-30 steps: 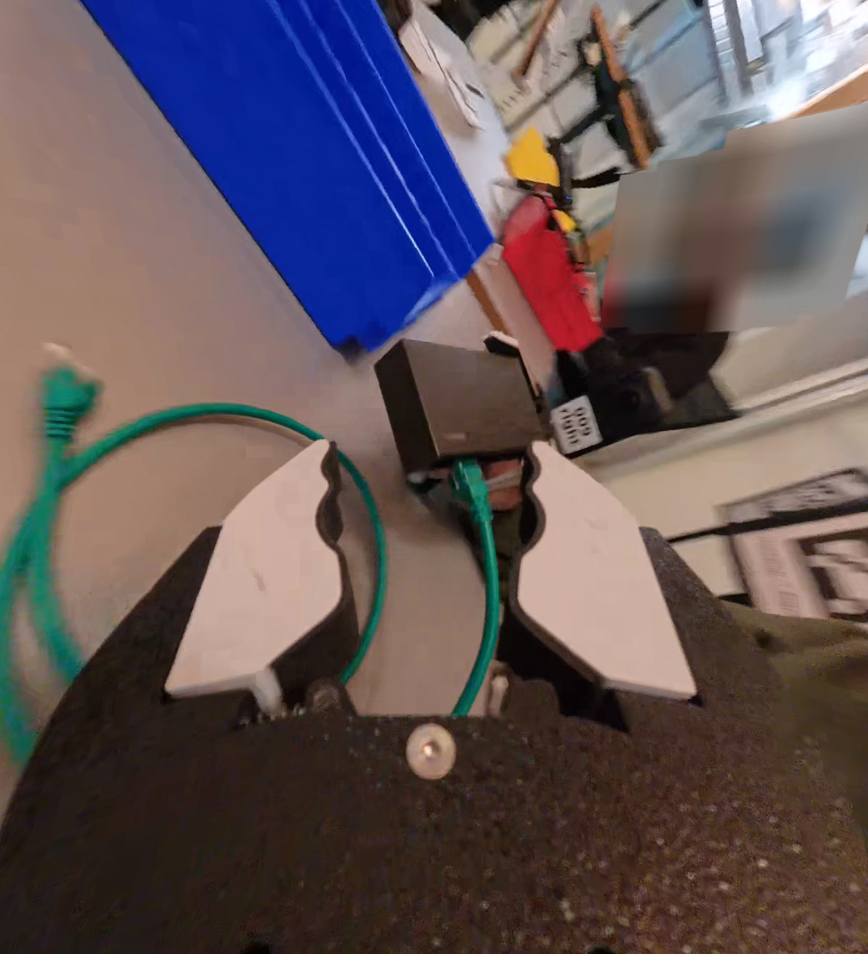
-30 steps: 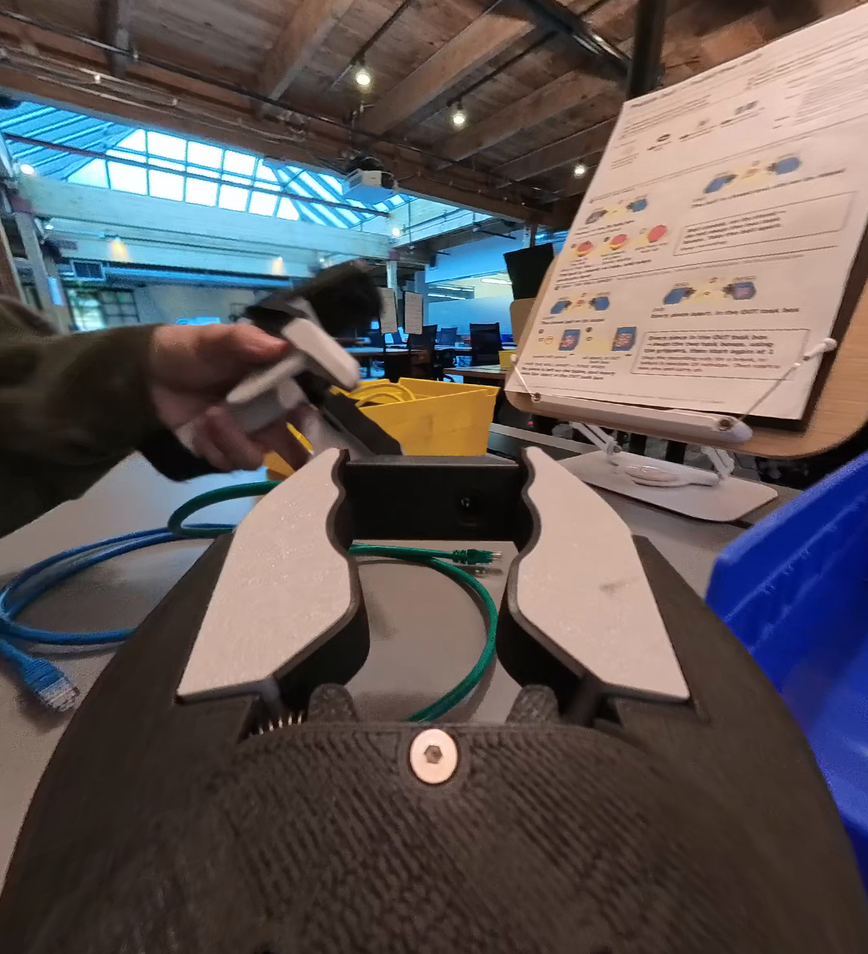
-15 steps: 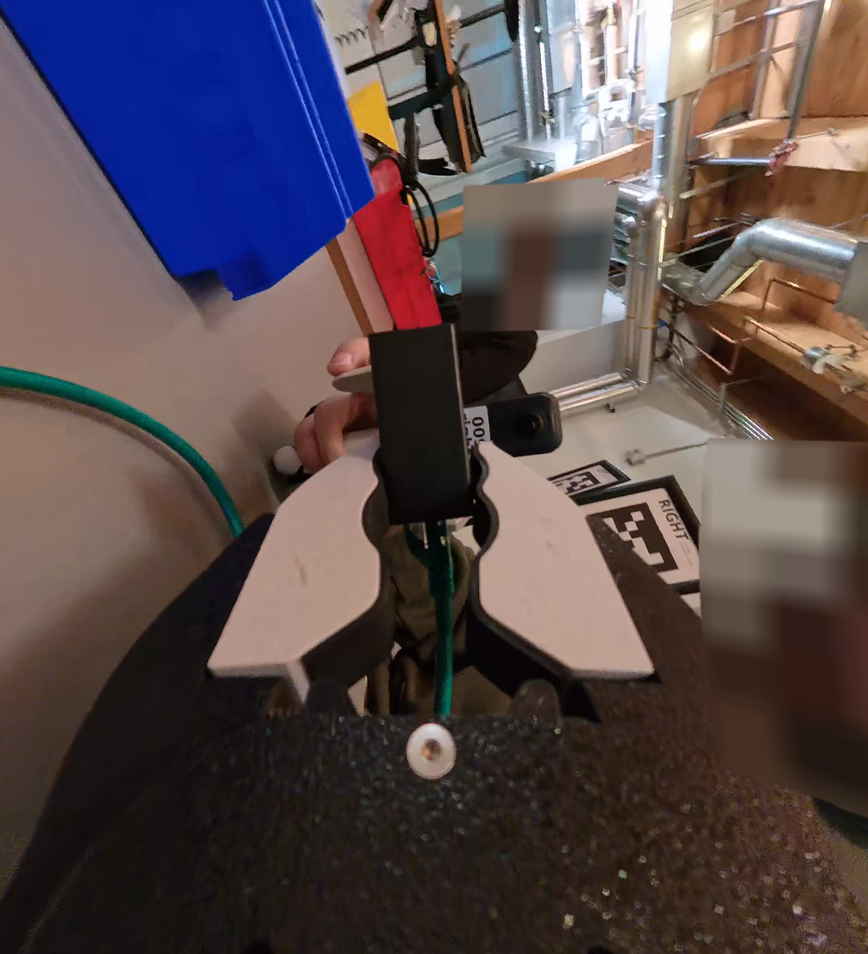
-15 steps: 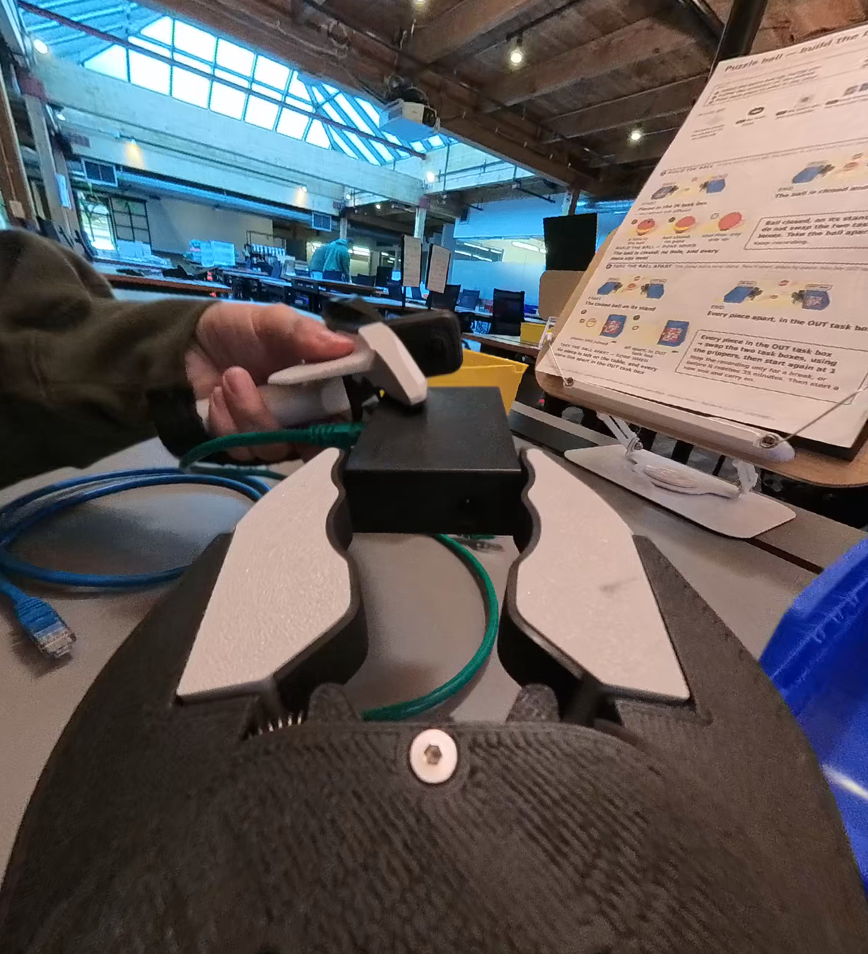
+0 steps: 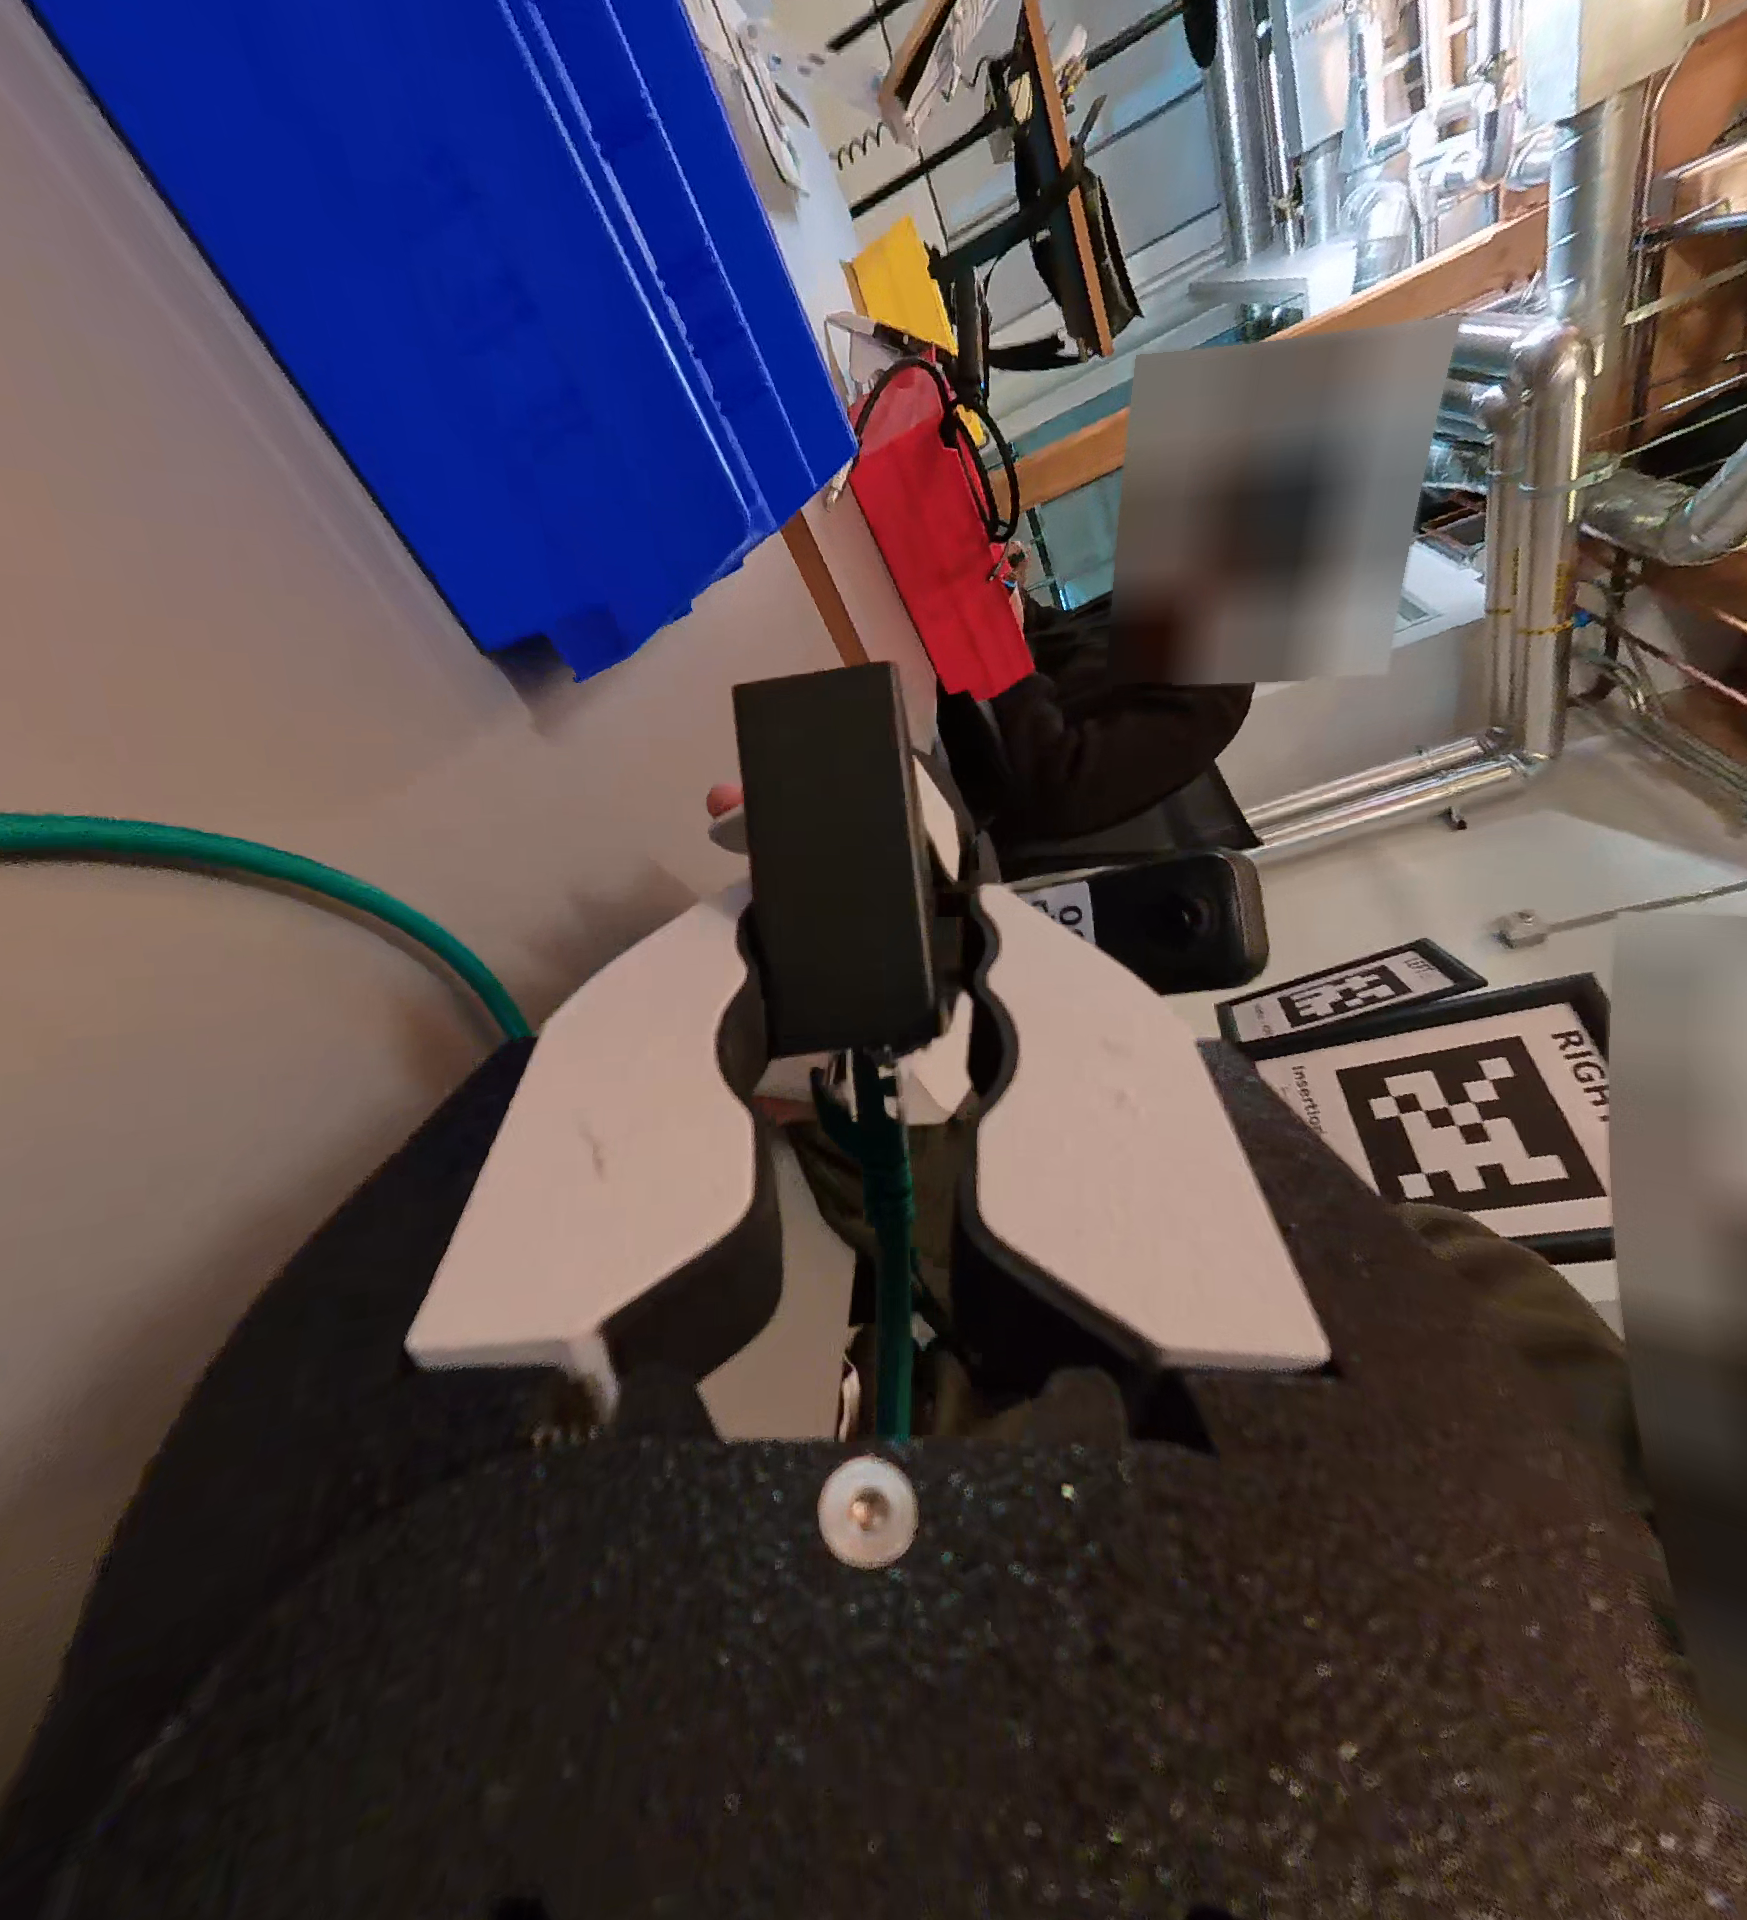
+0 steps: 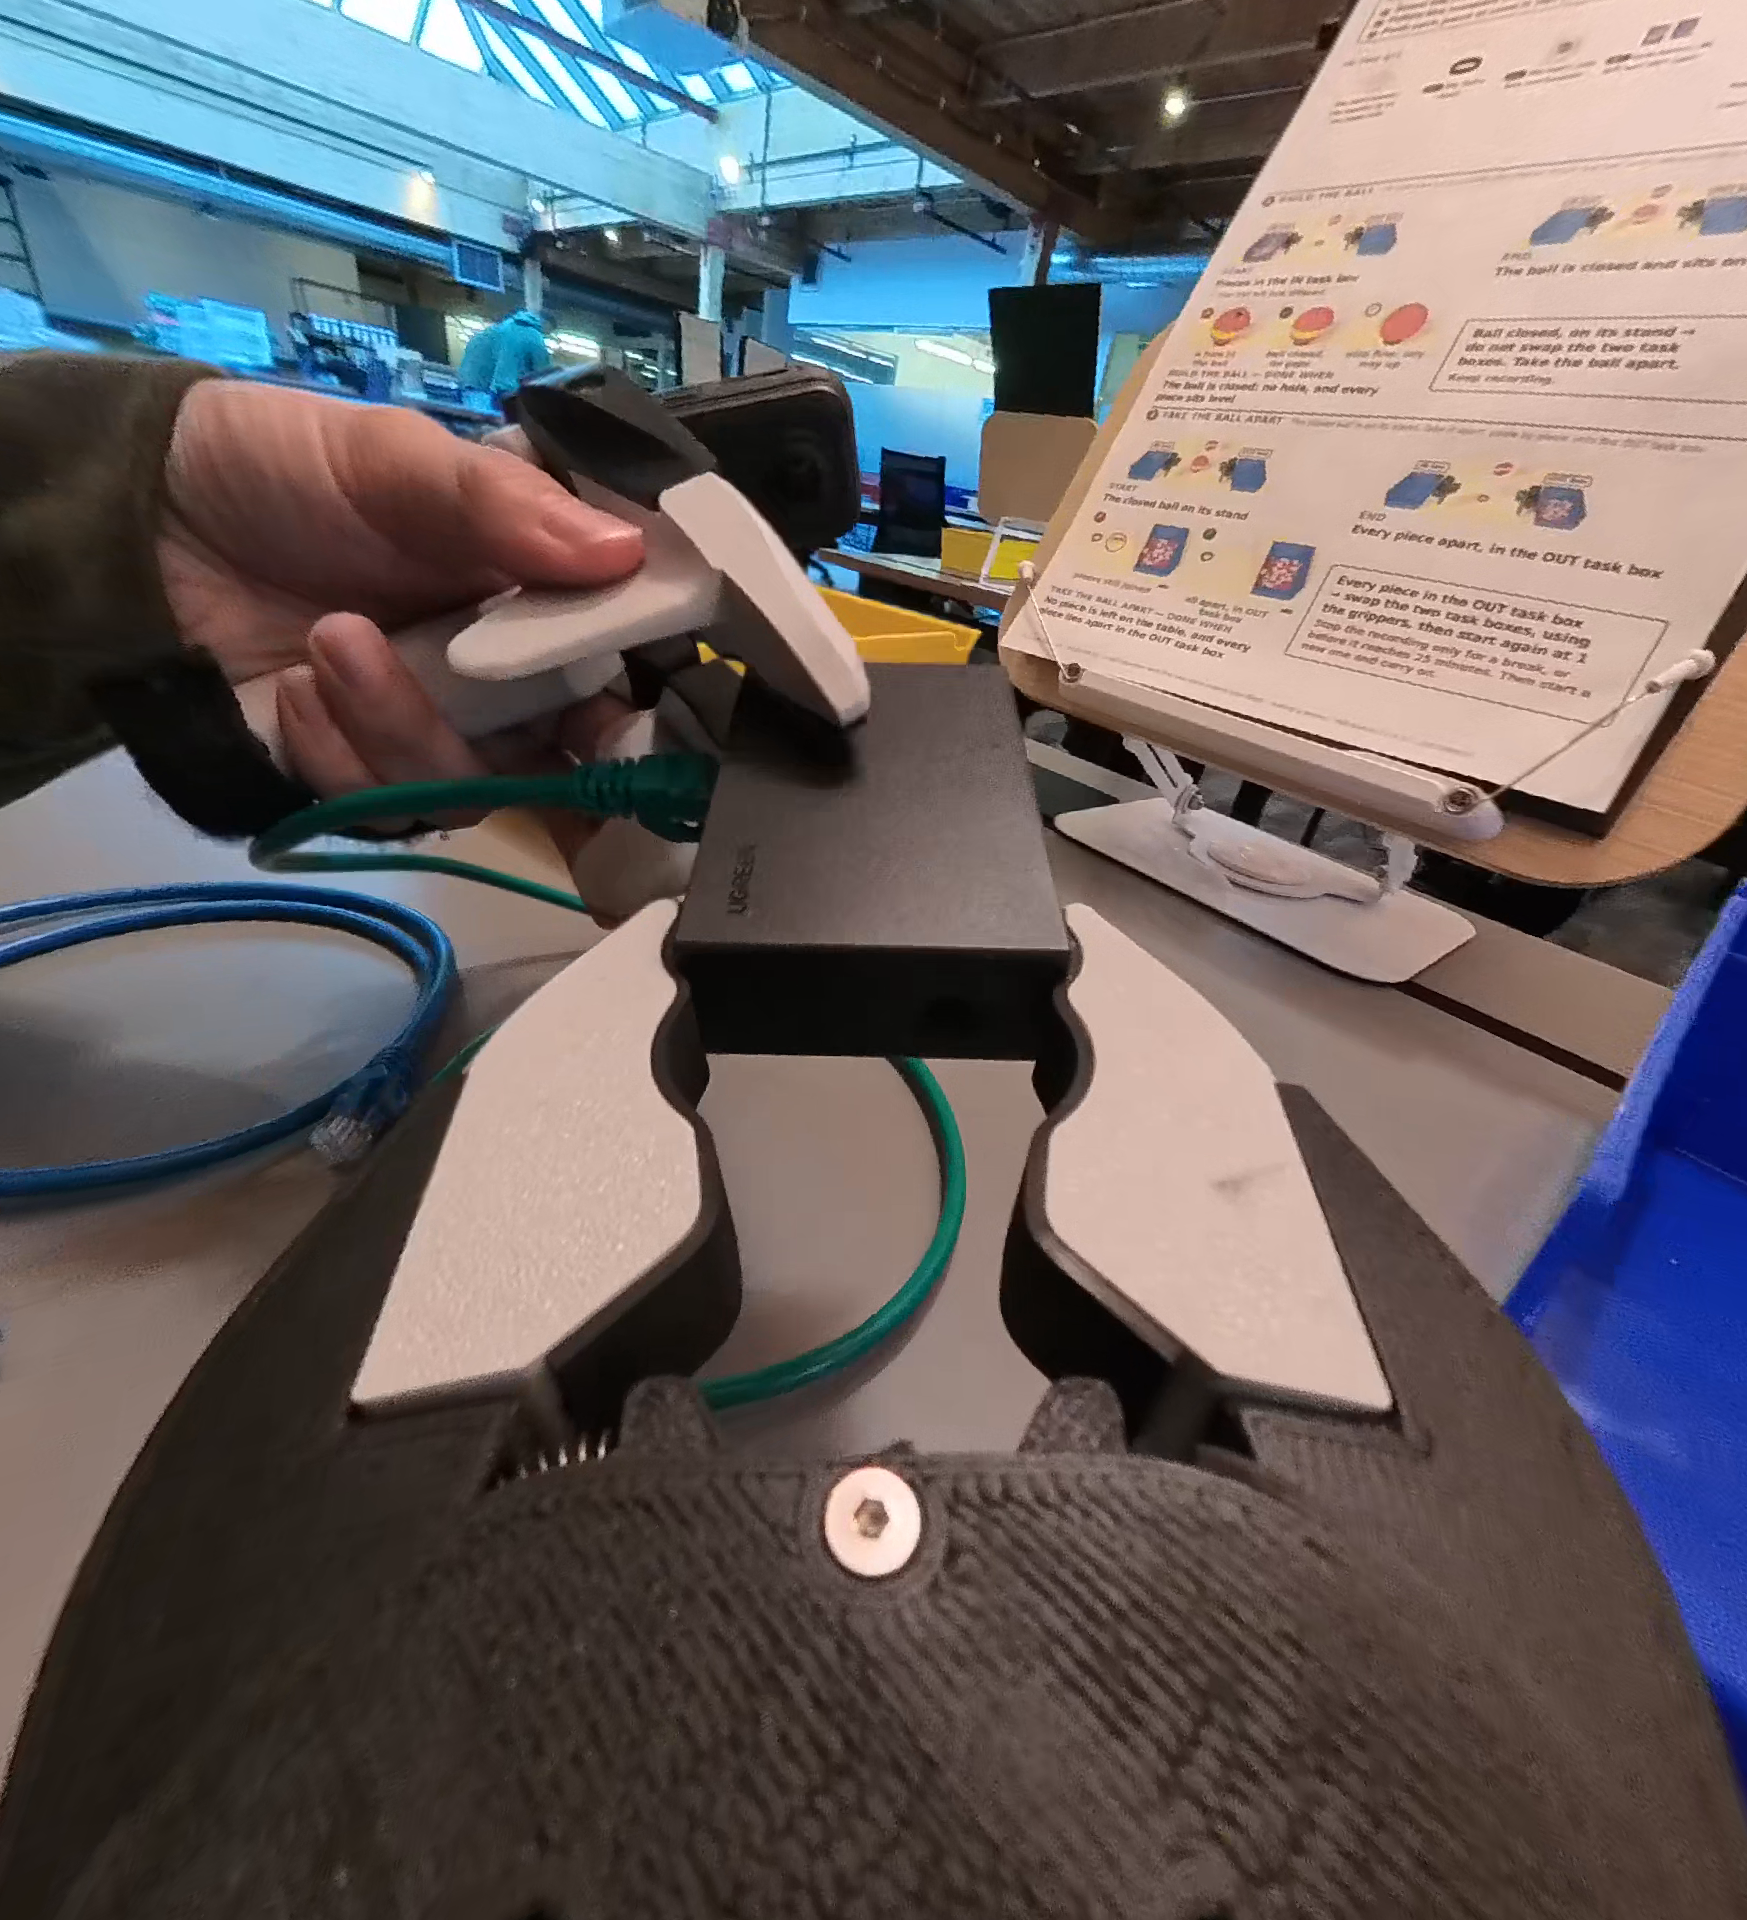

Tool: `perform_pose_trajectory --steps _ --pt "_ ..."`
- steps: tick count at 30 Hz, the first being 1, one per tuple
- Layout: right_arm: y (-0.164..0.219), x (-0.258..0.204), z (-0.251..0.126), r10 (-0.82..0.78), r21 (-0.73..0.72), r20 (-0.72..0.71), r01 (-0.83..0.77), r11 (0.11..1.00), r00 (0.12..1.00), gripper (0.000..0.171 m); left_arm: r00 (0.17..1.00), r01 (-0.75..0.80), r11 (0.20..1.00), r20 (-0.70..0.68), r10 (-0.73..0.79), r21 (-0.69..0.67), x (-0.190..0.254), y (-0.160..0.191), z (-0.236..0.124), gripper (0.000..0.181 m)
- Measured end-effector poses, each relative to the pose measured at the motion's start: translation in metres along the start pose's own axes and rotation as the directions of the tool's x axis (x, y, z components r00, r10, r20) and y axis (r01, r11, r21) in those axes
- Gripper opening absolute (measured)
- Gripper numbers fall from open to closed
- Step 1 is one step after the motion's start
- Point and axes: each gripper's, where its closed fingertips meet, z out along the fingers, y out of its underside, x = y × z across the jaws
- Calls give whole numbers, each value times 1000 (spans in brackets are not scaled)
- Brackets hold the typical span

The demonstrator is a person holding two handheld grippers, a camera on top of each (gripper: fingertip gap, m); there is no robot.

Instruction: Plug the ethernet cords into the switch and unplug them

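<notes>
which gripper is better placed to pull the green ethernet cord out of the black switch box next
Left. The left gripper straddles the black rectangular switch box at the side where the green ethernet cord is plugged in, its fingers around that end. The right gripper is clamped on the box's opposite end, steadying it.

Blue bin (image 6: 1679,1299) close on the right, document stand (image 6: 1264,894) behind switch (image 6: 869,873) — bare table (image 6: 121,1039) leftward, blue cord (image 6: 225,935) looped there

Bright daylight from skylights (image 6: 536,31) — fisheye edges, bg blurred.
</notes>
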Motion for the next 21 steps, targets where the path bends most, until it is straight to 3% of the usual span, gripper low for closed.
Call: perform_pose_trajectory --steps 5,10,14,21 --pt "1 4 0 33 -4 -12 -33 999 999 63 999 -26 996 -28 29 86 0 -11 -11 45" --pt "-5 19 -7 176 59 -9 -175 983 984 62 991 -127 978 62 118 166 -2 -22 -30 45" --pt "-7 24 -10 228 88 13 -229 970 973 62 959 -258 951 163 231 172 1 -23 -40 40" --pt "-6 21 -8 205 74 10 -205 976 979 62 949 -271 957 193 248 102 -5 -11 -35 39"
